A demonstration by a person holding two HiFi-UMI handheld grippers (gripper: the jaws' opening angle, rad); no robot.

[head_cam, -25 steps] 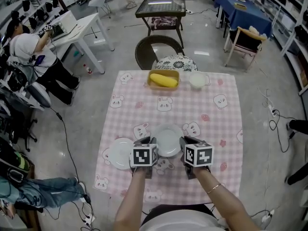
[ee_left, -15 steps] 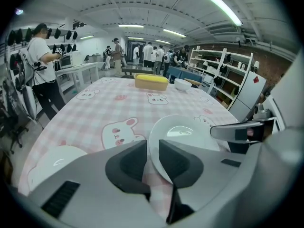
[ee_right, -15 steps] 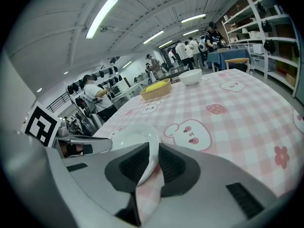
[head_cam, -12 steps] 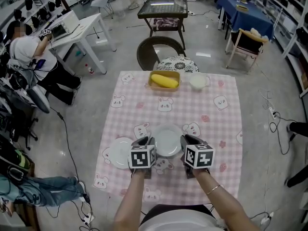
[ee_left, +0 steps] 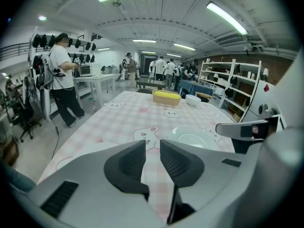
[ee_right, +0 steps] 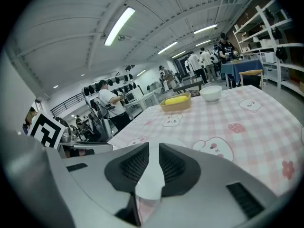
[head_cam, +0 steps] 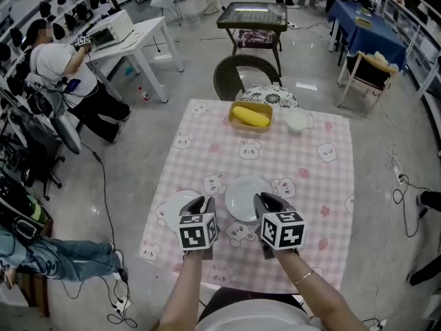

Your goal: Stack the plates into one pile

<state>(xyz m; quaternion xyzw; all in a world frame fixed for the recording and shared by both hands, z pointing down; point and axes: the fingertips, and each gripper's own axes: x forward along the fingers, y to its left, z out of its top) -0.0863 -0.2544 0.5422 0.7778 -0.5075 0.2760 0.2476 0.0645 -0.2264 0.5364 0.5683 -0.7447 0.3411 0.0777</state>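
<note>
Looks stiff, glossy and breakable: centre plate [head_cam: 247, 198] and left plate [head_cam: 176, 209], so best pinched at the rim. Jaws of left gripper [head_cam: 201, 203] are opening with nothing between them; right gripper [head_cam: 266, 202] stands narrowly apart, also empty.

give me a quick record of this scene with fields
table: pink checked cloth with bunny prints
plates: centre plate and left plate, both white, lying apart
stacked: not yet
far edge: yellow tray, white bowl
left gripper: jaws opening, nothing between them
right gripper: jaws narrowly apart, by centre plate's near right rim, gripping nothing
</note>
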